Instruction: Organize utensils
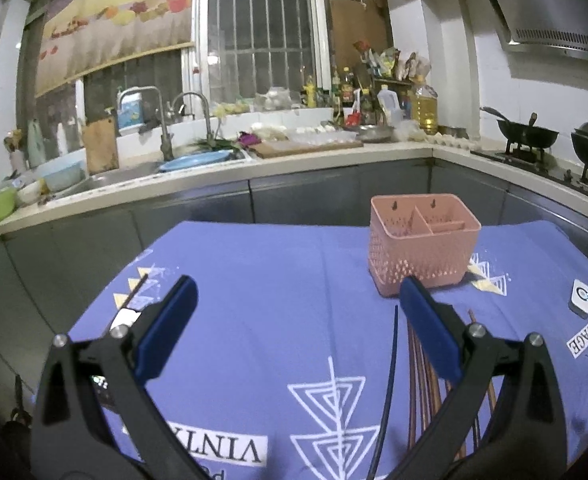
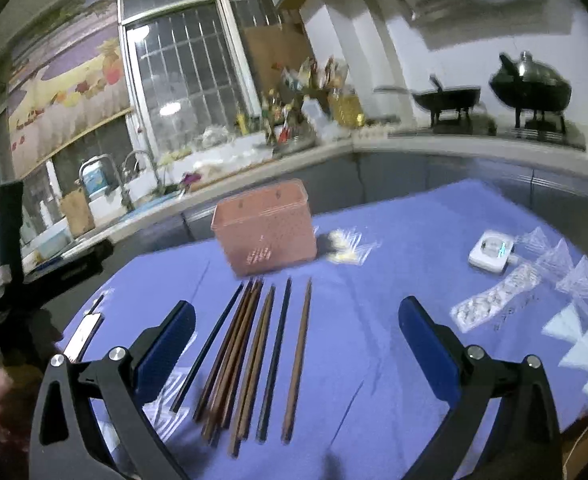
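Observation:
A pink perforated utensil basket [image 1: 421, 246] with inner compartments stands on the purple cloth [image 1: 278, 280]; it also shows in the right wrist view [image 2: 268, 226]. Several brown and black chopsticks [image 2: 254, 356] lie side by side on the cloth in front of the basket. In the left wrist view the chopsticks [image 1: 417, 380] lie partly behind the right finger. My left gripper [image 1: 297, 300] is open and empty, above the cloth left of the chopsticks. My right gripper [image 2: 297, 322] is open and empty, above the near half of the chopsticks.
A small white device [image 2: 491, 254] and clear plastic bags [image 2: 493, 300] lie on the cloth to the right. A phone [image 2: 82, 334] lies at the left edge. The kitchen counter with sink [image 1: 134, 172] and stove with woks [image 1: 529, 136] runs behind the table.

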`<state>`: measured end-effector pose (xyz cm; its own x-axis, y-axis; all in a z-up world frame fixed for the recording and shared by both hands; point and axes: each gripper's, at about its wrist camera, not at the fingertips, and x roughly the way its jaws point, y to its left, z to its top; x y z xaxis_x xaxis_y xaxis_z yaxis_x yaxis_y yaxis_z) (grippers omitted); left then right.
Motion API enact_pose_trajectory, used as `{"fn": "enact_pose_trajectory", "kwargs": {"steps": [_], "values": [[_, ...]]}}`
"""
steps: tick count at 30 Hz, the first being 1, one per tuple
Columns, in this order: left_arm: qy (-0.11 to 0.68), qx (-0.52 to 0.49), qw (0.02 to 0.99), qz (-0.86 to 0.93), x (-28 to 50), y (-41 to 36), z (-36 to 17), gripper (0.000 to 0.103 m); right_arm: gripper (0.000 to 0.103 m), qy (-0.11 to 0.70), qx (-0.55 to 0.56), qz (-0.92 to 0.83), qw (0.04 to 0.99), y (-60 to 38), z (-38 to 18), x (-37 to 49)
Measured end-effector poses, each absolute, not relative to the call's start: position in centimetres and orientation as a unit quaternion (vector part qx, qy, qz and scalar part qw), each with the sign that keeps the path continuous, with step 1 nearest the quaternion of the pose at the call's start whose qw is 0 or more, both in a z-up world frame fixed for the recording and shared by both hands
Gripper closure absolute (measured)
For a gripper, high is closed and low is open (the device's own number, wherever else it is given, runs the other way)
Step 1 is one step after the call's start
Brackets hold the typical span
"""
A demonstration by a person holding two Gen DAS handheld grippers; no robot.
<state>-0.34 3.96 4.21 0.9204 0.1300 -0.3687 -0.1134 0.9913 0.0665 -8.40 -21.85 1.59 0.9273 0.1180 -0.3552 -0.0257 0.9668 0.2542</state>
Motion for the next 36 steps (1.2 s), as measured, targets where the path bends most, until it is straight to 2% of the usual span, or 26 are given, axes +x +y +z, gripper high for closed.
{"fn": "enact_pose_trajectory", "kwargs": {"steps": [5, 8, 10, 13, 16, 26, 29, 31, 33, 36], "values": [[0.169, 0.028, 0.983, 0.063, 0.0, 3.8, 5.6, 0.006, 0.003, 0.103, 0.064, -0.007, 0.993, -23.4, 5.7, -7.7], [0.159, 0.033, 0.985, 0.064, 0.0, 3.5, 6.1, 0.006, 0.003, 0.01, 0.032, -0.079, 0.996, -26.8, 9.2, -9.1], [0.157, 0.035, 0.985, 0.067, 0.1, 3.4, 6.1, 0.006, 0.003, -0.039, 0.056, -0.093, 0.993, -30.3, 11.3, -10.6], [0.163, 0.03, 0.984, 0.068, 0.4, 3.6, 5.6, 0.006, 0.003, -0.073, 0.129, -0.076, 0.986, -34.4, 12.2, -12.2], [0.172, 0.025, 0.983, 0.066, 0.8, 3.6, 5.2, 0.006, 0.003, -0.06, 0.166, -0.04, 0.983, -35.6, 11.0, -12.1], [0.182, 0.038, 0.981, 0.061, 1.1, 3.6, 4.2, 0.006, 0.003, 0.045, 0.128, 0.166, 0.977, -28.1, 7.5, -9.9], [0.192, 0.029, 0.979, 0.055, 1.2, 4.2, 3.9, 0.006, 0.003, 0.082, 0.133, 0.282, 0.947, -26.7, 7.9, -9.9], [0.202, 0.018, 0.978, 0.049, 1.2, 4.9, 3.8, 0.006, 0.003, 0.102, 0.198, 0.427, 0.876, -27.1, 8.9, -9.9], [0.203, 0.008, 0.978, 0.045, 0.8, 5.5, 4.0, 0.006, 0.003, 0.085, 0.239, 0.506, 0.825, -28.7, 10.4, -10.4], [0.195, 0.004, 0.98, 0.049, 0.4, 5.9, 4.2, 0.006, 0.003, 0.034, 0.234, 0.485, 0.842, -31.0, 12.3, -11.9]]}}
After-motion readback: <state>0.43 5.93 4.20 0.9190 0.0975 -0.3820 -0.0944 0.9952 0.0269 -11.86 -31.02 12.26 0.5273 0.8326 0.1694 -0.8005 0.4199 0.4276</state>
